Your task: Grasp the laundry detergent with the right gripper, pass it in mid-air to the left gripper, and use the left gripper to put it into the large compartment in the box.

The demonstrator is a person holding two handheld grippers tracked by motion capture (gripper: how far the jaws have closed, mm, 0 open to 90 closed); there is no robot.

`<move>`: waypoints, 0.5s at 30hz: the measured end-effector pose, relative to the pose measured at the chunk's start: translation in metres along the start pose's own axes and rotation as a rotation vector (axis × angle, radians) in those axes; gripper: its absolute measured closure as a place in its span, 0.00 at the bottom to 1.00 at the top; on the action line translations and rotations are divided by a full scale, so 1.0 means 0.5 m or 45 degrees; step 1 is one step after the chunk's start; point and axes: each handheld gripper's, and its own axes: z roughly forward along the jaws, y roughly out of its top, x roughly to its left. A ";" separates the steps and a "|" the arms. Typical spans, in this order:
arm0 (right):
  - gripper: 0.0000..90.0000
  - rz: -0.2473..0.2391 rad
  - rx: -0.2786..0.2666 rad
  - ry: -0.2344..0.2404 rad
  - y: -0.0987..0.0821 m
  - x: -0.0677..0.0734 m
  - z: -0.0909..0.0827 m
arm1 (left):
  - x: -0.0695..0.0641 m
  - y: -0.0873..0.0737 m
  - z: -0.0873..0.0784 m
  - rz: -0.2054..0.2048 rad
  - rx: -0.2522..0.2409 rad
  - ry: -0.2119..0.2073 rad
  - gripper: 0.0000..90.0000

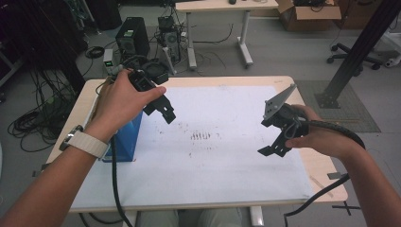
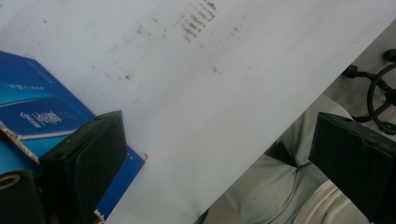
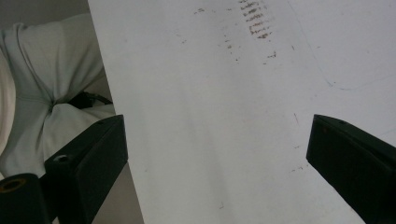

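Standing at the table's (image 1: pixel 283 82) left edge, the blue box (image 1: pixel 126 139) sits just under our left hand (image 1: pixel 118 101). We hold the left gripper (image 1: pixel 165 112) above it, jaws spread and empty, and the right gripper (image 1: pixel 273 149) well apart, tilted down, likewise released.

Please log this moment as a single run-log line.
left gripper: open, empty, above blue box | right gripper: open, empty, over white sheet | contact: none

There are two grippers, left gripper (image 1: pixel 163 113) and right gripper (image 1: pixel 273 149), one blue box (image 1: pixel 125 142), and one white sheet (image 1: pixel 213 165).
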 end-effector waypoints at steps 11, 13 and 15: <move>0.06 0.004 0.000 -0.001 0.000 -0.001 -0.003 | -0.016 0.020 0.017 0.099 0.021 -0.027 0.05; 0.06 0.007 0.000 -0.001 0.001 -0.002 -0.004 | -0.018 0.023 0.021 0.125 0.025 -0.033 0.05; 0.06 0.009 -0.001 -0.001 0.002 -0.003 -0.004 | -0.019 0.027 0.024 0.150 0.035 -0.038 0.05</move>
